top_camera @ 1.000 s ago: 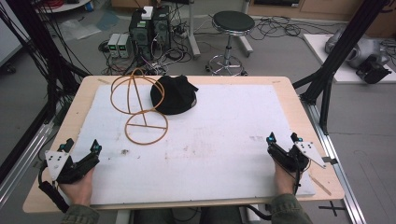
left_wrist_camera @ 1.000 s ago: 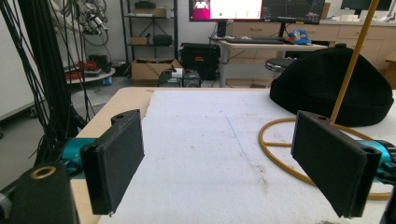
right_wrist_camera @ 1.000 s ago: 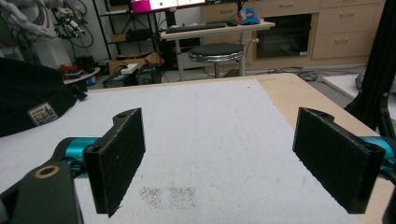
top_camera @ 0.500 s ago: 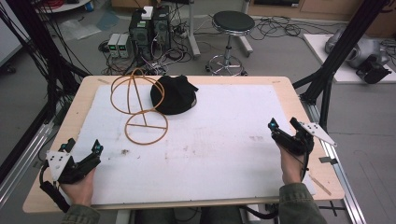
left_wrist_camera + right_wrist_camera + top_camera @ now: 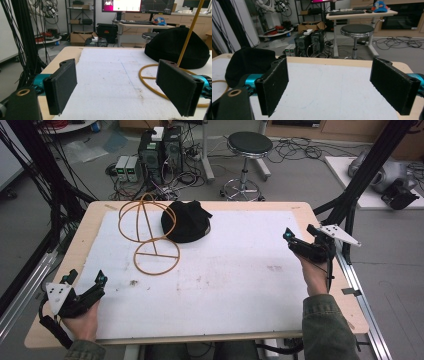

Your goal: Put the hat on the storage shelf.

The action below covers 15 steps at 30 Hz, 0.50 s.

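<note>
A black beanie (image 5: 186,221) lies at the back of the table, left of centre, and leans against an orange wire stand (image 5: 150,232) whose ring base rests on the white sheet. My left gripper (image 5: 87,276) sits near the front left corner, open and empty, pointing toward the stand. From the left gripper view the beanie (image 5: 177,47) and the wire ring (image 5: 150,82) lie ahead to the right, beyond the left gripper (image 5: 120,87). My right gripper (image 5: 300,235) hovers by the right edge, open and empty. Its own view has the right gripper (image 5: 329,85) open and the beanie (image 5: 249,62) far left.
A white foam sheet (image 5: 225,280) covers most of the wooden table (image 5: 320,320). Black frame posts (image 5: 360,180) rise at the right edge and cables hang at the left. A stool (image 5: 248,150) and computer boxes (image 5: 160,145) stand on the floor behind.
My right gripper has moved forward along the right edge, away from the person, and lifted a little. The left gripper, the beanie and the wire stand have stayed put.
</note>
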Each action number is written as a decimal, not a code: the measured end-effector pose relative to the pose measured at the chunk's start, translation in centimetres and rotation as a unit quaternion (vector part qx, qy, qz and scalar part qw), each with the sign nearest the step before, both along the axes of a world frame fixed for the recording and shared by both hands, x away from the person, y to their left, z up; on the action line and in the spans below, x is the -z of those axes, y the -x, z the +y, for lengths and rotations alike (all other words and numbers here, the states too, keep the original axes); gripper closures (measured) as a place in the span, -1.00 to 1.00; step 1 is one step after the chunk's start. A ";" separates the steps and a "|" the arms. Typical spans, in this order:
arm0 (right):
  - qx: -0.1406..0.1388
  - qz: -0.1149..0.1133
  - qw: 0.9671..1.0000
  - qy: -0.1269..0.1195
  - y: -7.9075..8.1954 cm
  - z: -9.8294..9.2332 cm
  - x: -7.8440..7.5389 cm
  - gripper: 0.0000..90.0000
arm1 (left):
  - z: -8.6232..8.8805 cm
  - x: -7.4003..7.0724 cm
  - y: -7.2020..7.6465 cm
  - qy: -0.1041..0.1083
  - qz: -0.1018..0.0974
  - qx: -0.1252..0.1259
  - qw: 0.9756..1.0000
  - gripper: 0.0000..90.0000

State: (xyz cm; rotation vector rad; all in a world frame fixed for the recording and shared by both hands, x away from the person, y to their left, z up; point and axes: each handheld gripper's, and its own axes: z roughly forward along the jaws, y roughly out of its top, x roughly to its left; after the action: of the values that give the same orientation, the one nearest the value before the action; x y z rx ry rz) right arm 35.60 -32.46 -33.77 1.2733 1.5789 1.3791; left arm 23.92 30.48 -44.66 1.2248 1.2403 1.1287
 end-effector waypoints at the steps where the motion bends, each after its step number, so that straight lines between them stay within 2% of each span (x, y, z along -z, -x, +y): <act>1: -0.004 0.003 1.000 -0.001 -0.2 0.2 -0.1 -0.68 | 0.0 0.0 0.0 0.000 0.001 0.000 1.000 -0.62; 11: -0.036 0.002 0.999 0.021 -2.7 1.9 -1.2 -0.69 | -0.4 0.1 -0.4 0.007 0.000 0.003 1.000 -0.62; 14: -0.048 0.007 0.997 0.055 -3.9 3.1 -1.6 -0.69 | -0.7 0.0 -0.5 0.003 -0.001 0.008 1.000 -0.62; 15: -0.048 0.007 0.997 0.055 -3.9 3.1 -1.6 -0.69 | -0.7 0.0 -0.5 0.003 -0.001 0.009 1.000 -0.62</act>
State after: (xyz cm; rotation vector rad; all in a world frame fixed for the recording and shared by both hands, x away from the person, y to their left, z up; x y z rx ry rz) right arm 39.53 -29.34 -32.15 1.1578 1.7204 1.3246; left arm 24.45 29.74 -44.67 1.2283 1.2268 1.1122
